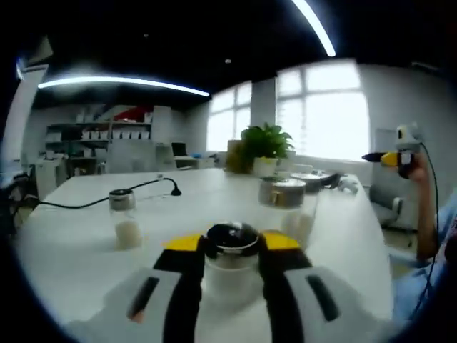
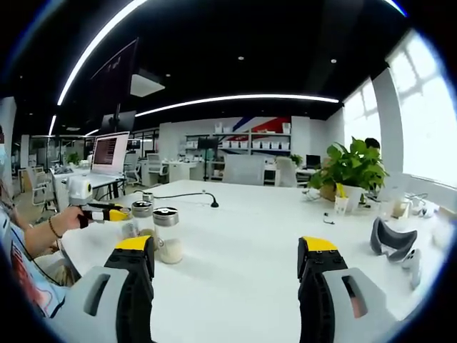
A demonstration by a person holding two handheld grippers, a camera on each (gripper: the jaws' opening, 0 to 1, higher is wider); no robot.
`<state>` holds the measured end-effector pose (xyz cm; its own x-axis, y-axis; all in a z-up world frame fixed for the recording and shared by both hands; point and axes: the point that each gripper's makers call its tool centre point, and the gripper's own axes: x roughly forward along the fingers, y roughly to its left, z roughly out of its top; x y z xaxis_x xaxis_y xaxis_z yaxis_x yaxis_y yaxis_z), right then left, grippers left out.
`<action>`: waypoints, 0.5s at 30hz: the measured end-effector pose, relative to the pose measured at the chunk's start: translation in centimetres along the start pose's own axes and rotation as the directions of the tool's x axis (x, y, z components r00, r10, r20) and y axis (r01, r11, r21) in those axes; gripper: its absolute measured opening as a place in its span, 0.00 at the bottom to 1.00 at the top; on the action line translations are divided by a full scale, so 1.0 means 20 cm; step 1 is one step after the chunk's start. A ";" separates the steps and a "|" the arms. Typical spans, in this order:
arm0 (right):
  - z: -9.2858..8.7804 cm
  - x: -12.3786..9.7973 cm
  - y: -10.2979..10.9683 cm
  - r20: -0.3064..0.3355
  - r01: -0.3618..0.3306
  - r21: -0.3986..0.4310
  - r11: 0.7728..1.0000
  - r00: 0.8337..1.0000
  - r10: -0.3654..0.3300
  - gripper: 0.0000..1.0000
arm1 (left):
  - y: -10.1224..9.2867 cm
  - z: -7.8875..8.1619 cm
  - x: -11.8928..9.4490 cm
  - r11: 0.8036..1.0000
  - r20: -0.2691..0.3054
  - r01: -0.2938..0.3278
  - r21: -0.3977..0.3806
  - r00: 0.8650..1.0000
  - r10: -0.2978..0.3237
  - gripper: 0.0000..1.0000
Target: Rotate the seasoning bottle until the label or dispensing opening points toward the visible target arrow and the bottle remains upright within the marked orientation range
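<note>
A clear seasoning bottle (image 1: 232, 266) with a black and chrome cap stands upright on the white table (image 1: 78, 243). My left gripper (image 1: 233, 244) is shut on it, one yellow-tipped jaw pressed to each side. In the right gripper view that left gripper (image 2: 107, 213) is held by a hand at the left, beside two glass bottles (image 2: 141, 214) (image 2: 166, 237). My right gripper (image 2: 227, 246) hangs open above the table with nothing between its fingers. In the left gripper view it shows raised at the far right (image 1: 396, 157).
Two more bottles stand on the table: one with white powder (image 1: 123, 220) and one with a metal lid (image 1: 284, 199). A black cable (image 1: 107, 200) runs along the far side. A potted plant (image 2: 353, 171), a headset (image 2: 391, 239) and a laptop (image 2: 108, 151) are nearby.
</note>
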<state>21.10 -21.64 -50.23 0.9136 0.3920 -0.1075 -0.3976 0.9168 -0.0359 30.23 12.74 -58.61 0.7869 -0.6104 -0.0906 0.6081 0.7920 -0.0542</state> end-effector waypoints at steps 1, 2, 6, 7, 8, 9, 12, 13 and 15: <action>-0.01 0.00 0.00 -0.005 -0.001 0.001 1.000 1.000 0.001 0.85 | -0.01 0.00 0.00 1.000 -0.004 0.024 0.005 1.000 -0.024 0.32; -0.01 0.00 0.00 -0.012 -0.002 0.000 1.000 1.000 0.002 0.85 | 0.00 0.00 0.00 0.999 -0.013 0.043 0.008 0.999 -0.043 0.32; -0.03 0.01 0.01 -0.023 -0.002 -0.001 1.000 1.000 0.002 0.85 | -0.01 0.00 0.01 0.993 -0.044 0.115 0.021 0.992 -0.114 0.32; -0.03 0.01 0.01 -0.025 -0.004 -0.002 1.000 1.000 0.004 0.85 | -0.01 0.00 0.01 0.990 -0.052 0.135 0.026 0.990 -0.134 0.32; -0.03 0.01 0.01 -0.027 -0.005 -0.003 1.000 1.000 0.005 0.85 | -0.01 0.00 0.01 0.988 -0.056 0.151 0.031 0.987 -0.149 0.32; -0.03 0.01 0.01 -0.028 -0.005 -0.005 1.000 1.000 0.004 0.85 | -0.01 0.00 0.01 0.986 -0.057 0.166 0.033 0.985 -0.164 0.32; -0.03 0.00 0.02 -0.029 -0.005 -0.009 1.000 1.000 0.004 0.85 | -0.02 0.00 0.01 0.976 -0.067 0.214 0.036 0.975 -0.211 0.32; -0.03 0.00 0.02 -0.029 -0.005 -0.008 1.000 1.000 0.005 0.85 | -0.02 0.00 0.01 0.972 -0.074 0.233 0.042 0.971 -0.229 0.31; -0.03 0.01 0.02 -0.030 -0.006 -0.007 1.000 1.000 0.006 0.85 | -0.03 0.00 0.01 0.961 -0.089 0.272 0.049 0.960 -0.267 0.31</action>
<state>21.00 -21.27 -50.94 0.9083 0.3952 -0.1373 -0.4039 0.9138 -0.0418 30.02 12.11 -58.69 0.5834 -0.7961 -0.1610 0.8036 0.5945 -0.0279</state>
